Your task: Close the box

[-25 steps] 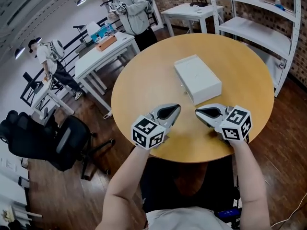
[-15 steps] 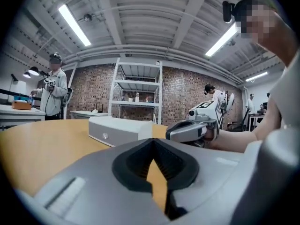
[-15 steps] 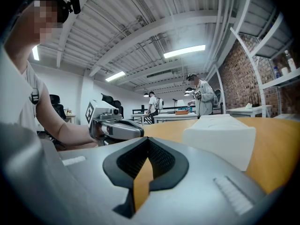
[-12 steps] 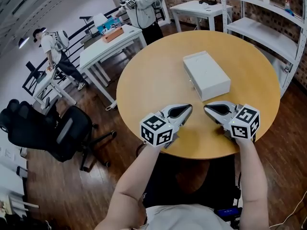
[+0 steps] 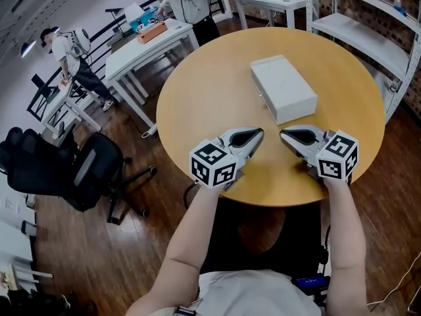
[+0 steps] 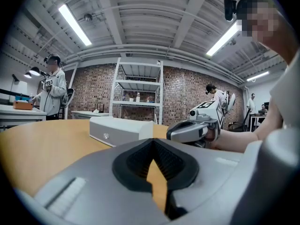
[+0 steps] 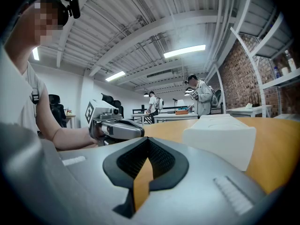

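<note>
Two grippers low over the near edge of a round wooden table (image 5: 210, 91), one in each of the person's hands, tips angled inward toward each other.

Left gripper (image 5: 258, 132): its own view shows the jaws brought together at the tips, with only a thin slit behind them through which the tabletop shows. It grips no object. Marker cube sits at the rear, nearest the person.

Right gripper (image 5: 283, 135): same condition in its own view, jaws meeting tip to tip, a narrow wedge of tabletop visible behind the contact. Its tips are near the left gripper's tips but apart from them.

Box (image 5: 283, 89): white, flat, rectangular, lying on the table beyond both grippers, toward the far right part of the top. Lid sits flat down on the body. The near short end faces the grippers and is apart from both. The left gripper view shows a small round catch on one long side of the box (image 6: 119, 128), and the right gripper (image 6: 192, 130) off to its right. The right gripper view has the box (image 7: 220, 137) to the right and the left gripper (image 7: 117, 128) to the left.

Surroundings: black office chair (image 5: 66, 170) on the wooden floor left of the table; white desks (image 5: 151, 48) beyond it; white shelf unit (image 5: 355, 31) against a brick wall at right. Two people stand in the background.
</note>
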`<action>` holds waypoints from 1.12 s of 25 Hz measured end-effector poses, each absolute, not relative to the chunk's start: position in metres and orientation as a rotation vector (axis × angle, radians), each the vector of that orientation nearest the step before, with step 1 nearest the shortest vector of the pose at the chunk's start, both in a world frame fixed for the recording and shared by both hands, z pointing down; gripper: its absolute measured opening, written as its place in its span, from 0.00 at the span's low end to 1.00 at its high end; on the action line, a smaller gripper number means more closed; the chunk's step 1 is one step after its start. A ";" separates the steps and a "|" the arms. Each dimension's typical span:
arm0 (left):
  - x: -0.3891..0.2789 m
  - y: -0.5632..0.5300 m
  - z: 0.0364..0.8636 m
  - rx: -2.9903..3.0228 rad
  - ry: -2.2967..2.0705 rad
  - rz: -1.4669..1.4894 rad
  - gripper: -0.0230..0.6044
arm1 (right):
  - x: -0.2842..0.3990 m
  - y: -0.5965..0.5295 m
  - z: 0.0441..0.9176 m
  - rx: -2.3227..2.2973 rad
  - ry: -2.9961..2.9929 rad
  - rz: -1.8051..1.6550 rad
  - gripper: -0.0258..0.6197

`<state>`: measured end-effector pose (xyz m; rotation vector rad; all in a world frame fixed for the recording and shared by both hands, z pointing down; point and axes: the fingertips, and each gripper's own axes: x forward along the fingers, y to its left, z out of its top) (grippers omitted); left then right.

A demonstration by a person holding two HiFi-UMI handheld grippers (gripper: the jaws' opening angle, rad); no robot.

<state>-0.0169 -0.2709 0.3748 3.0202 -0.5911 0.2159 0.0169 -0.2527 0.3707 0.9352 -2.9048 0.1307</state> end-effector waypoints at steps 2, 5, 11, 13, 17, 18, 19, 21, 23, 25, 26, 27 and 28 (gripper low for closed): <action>-0.017 -0.268 0.376 3.016 -0.589 0.218 0.04 | 0.017 -0.250 0.372 0.934 -2.903 0.138 0.04; -0.017 -0.270 0.375 3.020 -0.589 0.216 0.04 | 0.017 -0.252 0.370 0.936 -2.903 0.133 0.04; -0.017 -0.270 0.375 3.017 -0.589 0.217 0.04 | 0.017 -0.252 0.370 0.935 -2.903 0.136 0.04; -0.017 -0.270 0.375 3.018 -0.588 0.217 0.04 | 0.017 -0.252 0.371 0.935 -2.903 0.136 0.04; -0.017 -0.270 0.374 3.018 -0.589 0.216 0.04 | 0.017 -0.252 0.370 0.935 -2.901 0.133 0.04; -0.017 -0.271 0.374 3.018 -0.589 0.216 0.04 | 0.017 -0.252 0.370 0.935 -2.902 0.133 0.04; -0.017 -0.271 0.374 3.018 -0.589 0.216 0.04 | 0.017 -0.253 0.370 0.935 -2.902 0.134 0.04; -0.016 -0.271 0.375 3.018 -0.589 0.216 0.04 | 0.017 -0.253 0.371 0.935 -2.902 0.134 0.04; -0.016 -0.271 0.376 3.019 -0.589 0.216 0.04 | 0.017 -0.253 0.372 0.934 -2.902 0.133 0.04; -0.016 -0.270 0.377 3.018 -0.589 0.216 0.04 | 0.018 -0.252 0.373 0.934 -2.902 0.133 0.04; -0.016 -0.270 0.377 3.018 -0.589 0.216 0.04 | 0.018 -0.252 0.373 0.934 -2.902 0.133 0.04; -0.016 -0.269 0.377 3.018 -0.589 0.216 0.04 | 0.018 -0.251 0.373 0.933 -2.902 0.133 0.04; -0.016 -0.269 0.377 3.018 -0.589 0.216 0.04 | 0.018 -0.251 0.373 0.934 -2.902 0.132 0.04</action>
